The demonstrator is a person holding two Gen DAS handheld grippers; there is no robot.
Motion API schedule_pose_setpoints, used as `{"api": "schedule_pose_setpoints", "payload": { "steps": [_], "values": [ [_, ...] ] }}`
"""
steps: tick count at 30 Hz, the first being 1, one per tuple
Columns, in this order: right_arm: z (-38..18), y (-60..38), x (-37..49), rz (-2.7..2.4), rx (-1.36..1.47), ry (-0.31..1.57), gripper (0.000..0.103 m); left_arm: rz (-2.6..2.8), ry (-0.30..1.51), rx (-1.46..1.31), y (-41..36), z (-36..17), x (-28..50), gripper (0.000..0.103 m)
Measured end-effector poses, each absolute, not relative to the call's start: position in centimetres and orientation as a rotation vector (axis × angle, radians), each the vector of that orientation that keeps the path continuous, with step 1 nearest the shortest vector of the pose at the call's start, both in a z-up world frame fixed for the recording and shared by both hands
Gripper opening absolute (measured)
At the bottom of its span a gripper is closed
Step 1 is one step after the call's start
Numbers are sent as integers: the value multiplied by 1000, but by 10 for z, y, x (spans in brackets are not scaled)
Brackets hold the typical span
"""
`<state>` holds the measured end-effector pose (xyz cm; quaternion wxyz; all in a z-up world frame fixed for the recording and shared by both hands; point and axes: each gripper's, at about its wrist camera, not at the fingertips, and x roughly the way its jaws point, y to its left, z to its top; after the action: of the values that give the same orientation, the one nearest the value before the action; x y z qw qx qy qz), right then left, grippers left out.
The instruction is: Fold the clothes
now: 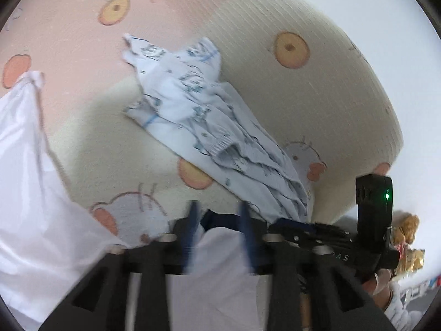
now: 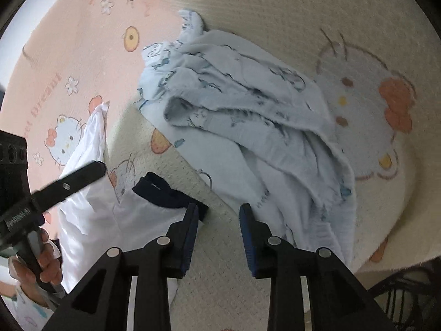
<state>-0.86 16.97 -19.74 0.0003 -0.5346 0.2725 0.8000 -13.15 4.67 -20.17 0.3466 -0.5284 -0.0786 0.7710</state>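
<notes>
Under the blue garment [image 2: 234, 104] spread a cartoon-print blanket [image 2: 275, 13], pink on one part and cream on the other. The blue garment itself lay crumpled in thick overlapping ridges, with no hem or sleeve laid flat. Just beside it lay a white garment [image 2: 91, 212], also rumpled. The right gripper [image 2: 219, 215] sat at the near edge of the blue garment with its jaws spread wide and only bare blanket between them. The left gripper [image 1: 219, 220], on the far side of the white garment from the blue one, also had its fingers apart. White cloth showed in the gap, loose rather than pinched as far as the blurred view allowed. The white garment's navy trim [image 2: 165, 190] touched the right gripper's finger on the side away from the blue garment. Several things could have gone wrong from there. A closing right jaw could have caught that trim and dragged the white garment into the blue one. A bite into the bunched blue ridges could have taken several layers at once, so the fold would have come out lumpy. The soft blanket could also have been nipped along with the cloth. Both garments lay unfolded, and the pictures did not settle which was being handled.
</notes>
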Motion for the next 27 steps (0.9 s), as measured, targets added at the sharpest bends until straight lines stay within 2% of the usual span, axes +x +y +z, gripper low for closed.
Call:
{"api": "schedule_pose_setpoints", "payload": {
  "steps": [1, 7, 10, 12, 13, 14, 16, 18, 19, 21, 26, 27],
  "values": [
    [-198, 170, -8, 2509, -1689, 856, 30, 2006, -182, -1362, 31, -190, -127, 64],
    [-193, 162, 2, 2526, -1734, 850, 30, 1982, -103, -1414, 14, -190, -118, 64],
    [-193, 155, 7, 2563, -1782, 886, 43, 1962, -55, -1419, 28, -200, -115, 61],
    [-198, 148, 5, 2564, -1819, 857, 44, 1954, 12, -1428, 36, -204, -112, 43],
    [-200, 144, 3, 2564, -1827, 818, 44, 1953, 50, -1436, 40, -207, -113, 29],
    [-199, 138, 2, 2584, -1820, 741, 44, 1955, 92, -1446, 43, -210, -114, 25],
    [-197, 130, 0, 2609, -1815, 570, 34, 1960, 138, -1454, 46, -212, -115, 24],
    [-199, 129, 2, 2593, -1801, 408, 6, 1970, 104, -1436, 42, -208, -114, 19],
    [-200, 128, 2, 2584, -1788, 348, 3, 1974, 87, -1427, 39, -206, -113, 19],
    [-200, 127, 4, 2563, -1762, 243, 1, 1984, 54, -1408, 35, -201, -112, 19],
    [-198, 128, 5, 2574, -1752, 261, 2, 2006, -29, -1361, 23, -190, -109, 19],
    [-197, 128, 6, 2585, -1747, 261, 7, 2010, -46, -1351, 21, -188, -109, 19]
  ]
}}
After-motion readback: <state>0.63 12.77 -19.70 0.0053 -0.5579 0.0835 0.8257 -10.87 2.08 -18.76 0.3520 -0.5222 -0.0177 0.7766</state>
